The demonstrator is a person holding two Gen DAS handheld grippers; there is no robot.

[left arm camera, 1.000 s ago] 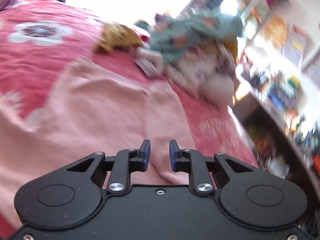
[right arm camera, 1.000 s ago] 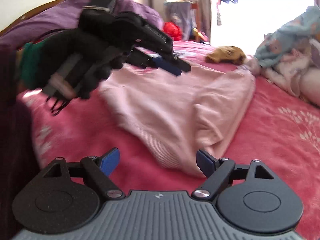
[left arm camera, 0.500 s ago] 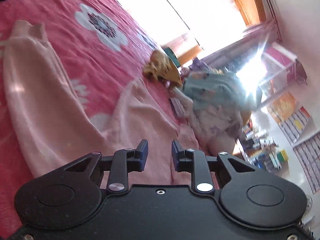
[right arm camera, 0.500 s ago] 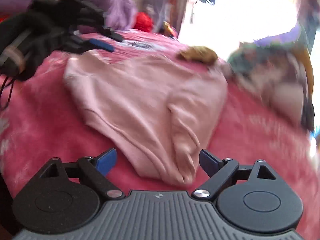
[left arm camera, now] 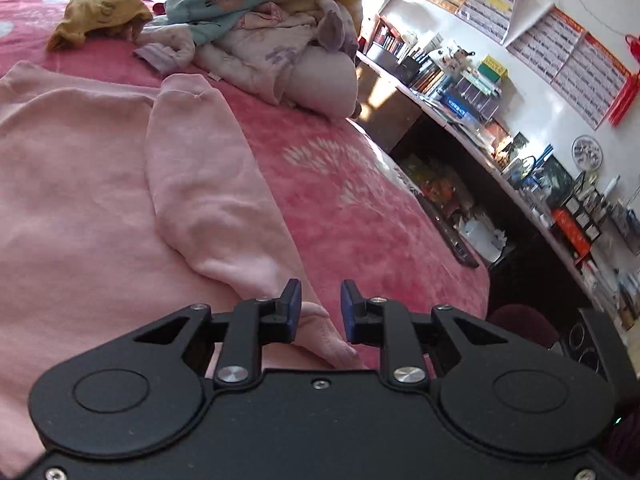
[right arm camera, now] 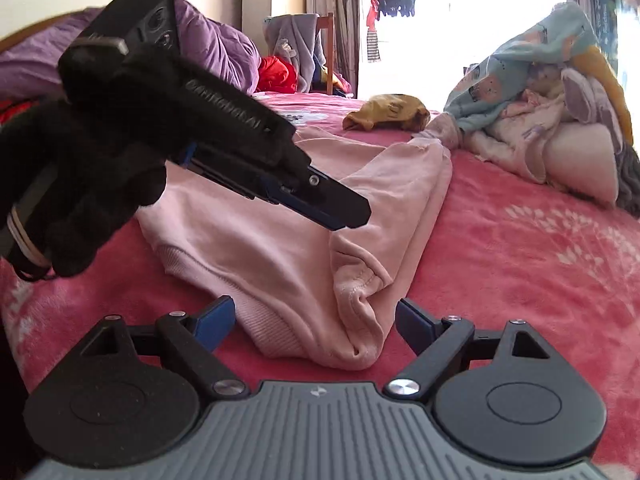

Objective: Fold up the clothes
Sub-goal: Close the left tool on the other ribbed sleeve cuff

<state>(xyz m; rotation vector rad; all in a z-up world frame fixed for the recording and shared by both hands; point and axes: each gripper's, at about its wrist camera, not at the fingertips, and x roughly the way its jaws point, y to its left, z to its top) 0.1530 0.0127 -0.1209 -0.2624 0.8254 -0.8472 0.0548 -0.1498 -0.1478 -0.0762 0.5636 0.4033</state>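
Note:
A pink sweatshirt (left arm camera: 80, 168) (right arm camera: 280, 240) lies flat on the red blanket, one sleeve (left arm camera: 200, 168) folded in over its body. My left gripper (left arm camera: 318, 292) (right arm camera: 352, 216), held by a black-gloved hand (right arm camera: 80, 180), hovers just above the sleeve's cuff end. Its jaws are narrow and closing, and the pads press on nothing. My right gripper (right arm camera: 316, 312) sits low at the near hem. It is wide open with its jaws closing a little. The bunched cuff (right arm camera: 356, 292) lies between its fingers, untouched by the pads.
A pile of mixed clothes (left arm camera: 260, 20) (right arm camera: 540, 120) and a yellow garment (left arm camera: 100, 8) (right arm camera: 388, 116) lie at the far side of the bed (left arm camera: 360, 200). A cluttered desk with books (left arm camera: 480, 92) runs along the bed's right edge. Purple bedding (right arm camera: 212, 48) is at the back left.
The left gripper swung from the far left side of the sweatshirt back over its middle, toward the folded sleeve, and dipped. The right gripper edged slightly closer to the hem.

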